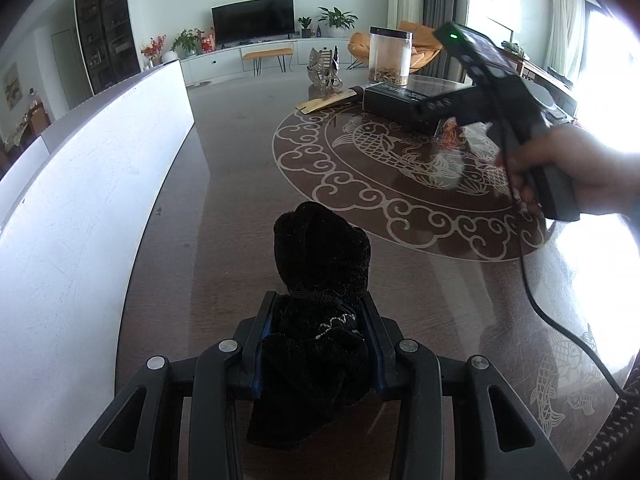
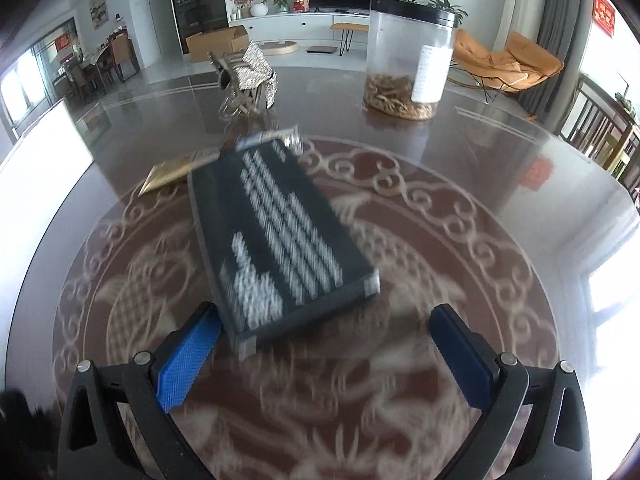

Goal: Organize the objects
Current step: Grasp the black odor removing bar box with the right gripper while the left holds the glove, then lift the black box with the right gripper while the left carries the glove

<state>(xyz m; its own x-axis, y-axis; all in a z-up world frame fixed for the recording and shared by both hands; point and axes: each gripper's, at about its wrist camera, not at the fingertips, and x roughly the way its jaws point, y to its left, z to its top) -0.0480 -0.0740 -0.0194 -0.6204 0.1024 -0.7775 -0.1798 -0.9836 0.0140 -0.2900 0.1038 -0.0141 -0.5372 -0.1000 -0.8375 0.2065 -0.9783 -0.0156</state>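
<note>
Left tongs (image 1: pixel 318 336) clamped on black cloth (image 1: pixel 320 264); right tongs (image 2: pixel 326 354) wide apart (nothing held) above dark box (image 2: pixel 280 236)

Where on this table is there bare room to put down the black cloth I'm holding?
Free: the dark strip between the white board and the carp medallion, ahead of the black cloth. Crowded: the far side, around the black box, gold packet, clear jar and metal ornament.

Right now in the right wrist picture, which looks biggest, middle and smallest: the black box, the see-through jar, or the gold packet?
1. Black box, biggest, though it lies nearest the camera, which inflates it.
2. See-through jar, farther back.
3. Gold packet, smallest; the box partly hides it.
</note>
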